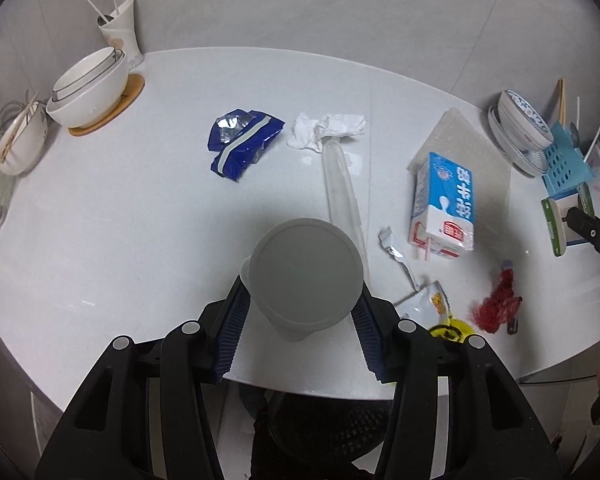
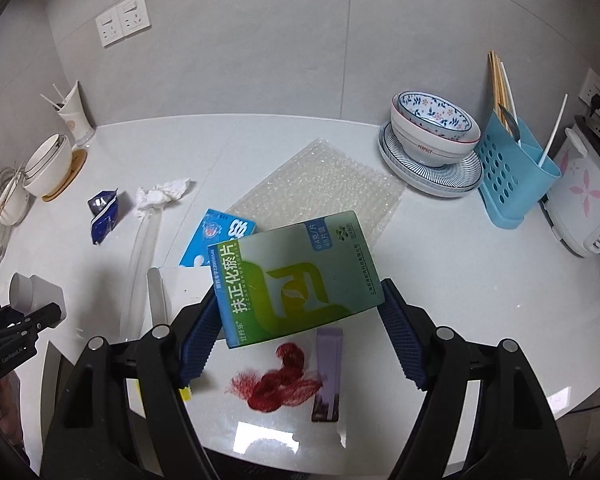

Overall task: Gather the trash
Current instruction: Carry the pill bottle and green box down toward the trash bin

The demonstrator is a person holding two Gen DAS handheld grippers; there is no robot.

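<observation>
A white plastic jar [image 1: 303, 276] with a ribbed grey lid sits nearest the lens, clamped between the blue-ribbed pads of the left gripper [image 1: 301, 322] at the table's near edge; below that edge a dark mesh bin [image 1: 327, 428] shows. The right gripper [image 2: 300, 336] has its jaws closed on a green medicine box [image 2: 296, 276], held tilted above the table [image 2: 459, 280] — in the left view the box [image 1: 563, 220] appears at the far right edge.

Still lying on the table: a blue-and-white milk carton [image 1: 443, 204] on its side, partly on a sheet of bubble wrap [image 2: 319, 188]; a crumpled tissue [image 1: 325, 130] and a blue foil wrapper [image 1: 242, 142] near the middle; a clear plastic sleeve [image 1: 341, 188] running from the tissue toward the jar; a yellow snack wrapper [image 1: 435, 308] and red shredded scrap [image 2: 276, 384] by the near edge, a purple strip [image 2: 327, 372] just beside the red.

At the far left edge stand stacked white bowls [image 1: 88, 88] on a wooden coaster — at the far right, patterned bowls [image 2: 435, 128] on plates and a blue utensil caddy [image 2: 511, 172].
</observation>
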